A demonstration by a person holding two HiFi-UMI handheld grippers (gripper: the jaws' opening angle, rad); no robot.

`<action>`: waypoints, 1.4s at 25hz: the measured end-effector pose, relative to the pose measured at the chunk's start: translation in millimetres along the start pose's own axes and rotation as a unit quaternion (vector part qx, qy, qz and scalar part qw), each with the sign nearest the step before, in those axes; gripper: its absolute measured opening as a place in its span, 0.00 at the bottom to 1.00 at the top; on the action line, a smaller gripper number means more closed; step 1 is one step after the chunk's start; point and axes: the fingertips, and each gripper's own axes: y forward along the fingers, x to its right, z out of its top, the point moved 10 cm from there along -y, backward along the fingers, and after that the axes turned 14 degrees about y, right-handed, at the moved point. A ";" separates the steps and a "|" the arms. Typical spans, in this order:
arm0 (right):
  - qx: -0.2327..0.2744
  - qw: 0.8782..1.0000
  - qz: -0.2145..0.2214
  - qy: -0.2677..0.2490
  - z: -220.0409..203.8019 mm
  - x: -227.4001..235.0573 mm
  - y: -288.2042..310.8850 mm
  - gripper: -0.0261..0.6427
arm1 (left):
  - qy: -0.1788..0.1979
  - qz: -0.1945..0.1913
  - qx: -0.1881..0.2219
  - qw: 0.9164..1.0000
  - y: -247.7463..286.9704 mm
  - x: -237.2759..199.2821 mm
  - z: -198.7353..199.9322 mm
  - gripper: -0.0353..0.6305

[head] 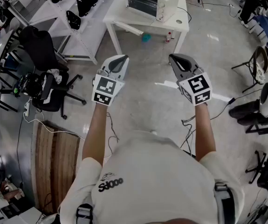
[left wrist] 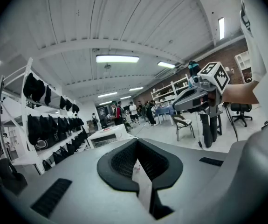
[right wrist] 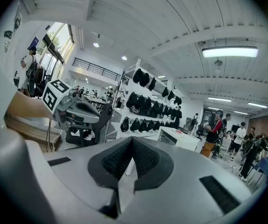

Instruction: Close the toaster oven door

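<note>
The white toaster oven [head: 150, 1] stands on a white table [head: 178, 24] far ahead at the top of the head view. Its dark front with rack lines faces me; how the door stands I cannot tell from this distance. A small red thing lies on its top. My left gripper [head: 120, 59] and right gripper [head: 178, 58] are held side by side in the air over the bare floor, both shut and empty, well short of the table. The oven [left wrist: 106, 135] shows small beyond my left gripper [left wrist: 136, 143], and the oven [right wrist: 182, 139] again beyond my right gripper [right wrist: 131, 141].
A black office chair [head: 45, 85] piled with gear stands at the left, white racks of black bags [head: 78, 8] behind it. Cables [head: 189, 122] trail on the floor, and chairs [head: 259, 64] line the right side. A teal object [head: 146, 38] lies under the table. Several people stand far off.
</note>
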 end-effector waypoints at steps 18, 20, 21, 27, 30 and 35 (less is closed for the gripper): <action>-0.009 0.999 0.019 0.042 -28.0 35.3 -25.5 0.05 | -0.006 0.009 -0.039 0.999 9.9 45.8 13.7 0.08; -0.011 0.998 0.019 0.053 -34.9 40.7 -28.8 0.05 | -0.009 0.008 -0.046 0.999 12.9 54.0 12.1 0.08; -0.015 0.998 0.018 0.053 -37.7 43.0 -29.8 0.05 | -0.011 0.007 -0.049 0.999 15.1 57.2 11.2 0.08; -0.027 0.998 0.012 0.051 -44.3 68.5 -29.2 0.05 | -0.013 0.003 -0.052 0.999 43.1 58.7 13.0 0.08; -0.025 0.998 0.007 0.054 -45.6 86.0 -21.8 0.05 | -0.010 0.003 -0.050 0.999 63.5 53.5 10.7 0.08; -0.030 0.998 0.006 0.048 -47.7 113.6 8.7 0.05 | -0.009 -0.002 -0.048 0.999 106.0 33.3 -5.5 0.08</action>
